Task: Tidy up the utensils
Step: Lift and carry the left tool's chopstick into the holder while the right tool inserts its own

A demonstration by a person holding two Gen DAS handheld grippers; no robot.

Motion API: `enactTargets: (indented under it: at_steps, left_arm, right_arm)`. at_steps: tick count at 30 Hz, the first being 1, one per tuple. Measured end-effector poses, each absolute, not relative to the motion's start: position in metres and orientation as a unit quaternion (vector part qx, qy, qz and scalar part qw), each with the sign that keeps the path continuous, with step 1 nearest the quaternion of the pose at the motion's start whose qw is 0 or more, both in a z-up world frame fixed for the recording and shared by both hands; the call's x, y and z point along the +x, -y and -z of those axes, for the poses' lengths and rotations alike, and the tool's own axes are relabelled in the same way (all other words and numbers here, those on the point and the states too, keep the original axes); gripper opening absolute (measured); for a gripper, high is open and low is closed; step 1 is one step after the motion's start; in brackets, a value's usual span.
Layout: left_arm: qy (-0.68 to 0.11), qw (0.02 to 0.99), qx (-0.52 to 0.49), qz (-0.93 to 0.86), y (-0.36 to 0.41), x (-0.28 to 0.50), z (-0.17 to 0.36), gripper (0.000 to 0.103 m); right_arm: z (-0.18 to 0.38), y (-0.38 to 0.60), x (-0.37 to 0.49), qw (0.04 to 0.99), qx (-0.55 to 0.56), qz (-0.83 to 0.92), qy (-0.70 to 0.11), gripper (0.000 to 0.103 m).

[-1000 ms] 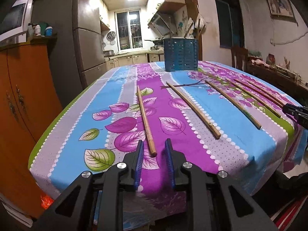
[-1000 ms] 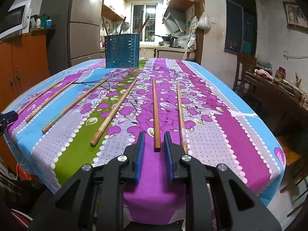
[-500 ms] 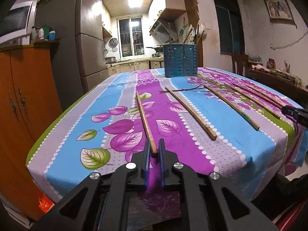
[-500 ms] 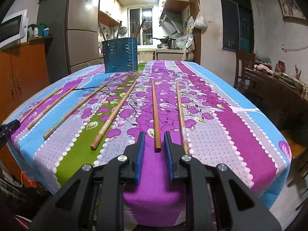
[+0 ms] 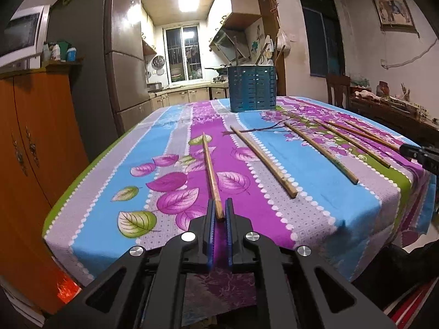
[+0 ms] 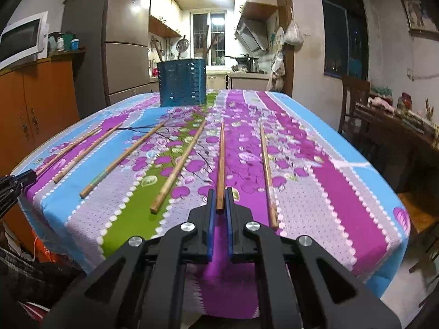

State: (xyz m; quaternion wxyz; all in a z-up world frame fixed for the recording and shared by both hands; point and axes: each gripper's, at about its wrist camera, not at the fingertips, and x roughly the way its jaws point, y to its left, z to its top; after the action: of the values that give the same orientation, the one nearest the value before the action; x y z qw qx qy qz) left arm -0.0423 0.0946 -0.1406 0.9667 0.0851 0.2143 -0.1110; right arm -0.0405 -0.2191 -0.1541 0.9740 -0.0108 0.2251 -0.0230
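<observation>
Several wooden chopsticks lie side by side on the flowered tablecloth (image 5: pixel 315 192). My left gripper (image 5: pixel 219 209) is shut on the near end of the leftmost chopstick (image 5: pixel 210 167), which still rests on the cloth. My right gripper (image 6: pixel 220 198) is shut on the near end of a reddish chopstick (image 6: pixel 221 161), second from the right. A blue slotted utensil holder (image 5: pixel 252 87) stands at the far end of the table, with utensil handles sticking out; it also shows in the right wrist view (image 6: pixel 182 82).
Other chopsticks lie to the right of my left gripper (image 5: pixel 263 160) and on both sides of my right gripper (image 6: pixel 179 167). An orange cabinet (image 5: pixel 30 148) stands left of the table, a fridge (image 5: pixel 123 63) behind it, and a chair (image 6: pixel 354 101) and cluttered side table on the right.
Both grippers have closed on the chopstick ends that lay between their fingers, the left first and then the right. Both cameras have come lower and closer to the table edge.
</observation>
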Motion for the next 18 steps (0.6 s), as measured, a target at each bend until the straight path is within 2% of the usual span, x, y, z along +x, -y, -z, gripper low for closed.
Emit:
enactTargets:
  at_steps: [8,18]
  left_arm:
    - [-0.182,0.975,0.079,0.104,-0.101,-0.053,0.106,0.008]
    - [-0.131,0.985,0.051,0.1,-0.109,-0.044,0.021,0.007]
  right_arm:
    - [0.125,0.219,-0.048,0.981,-0.014,0.018,-0.193,0.005]
    - [0.057,0.222,-0.04,0.991,-0.027,-0.014,-0.129,0.005]
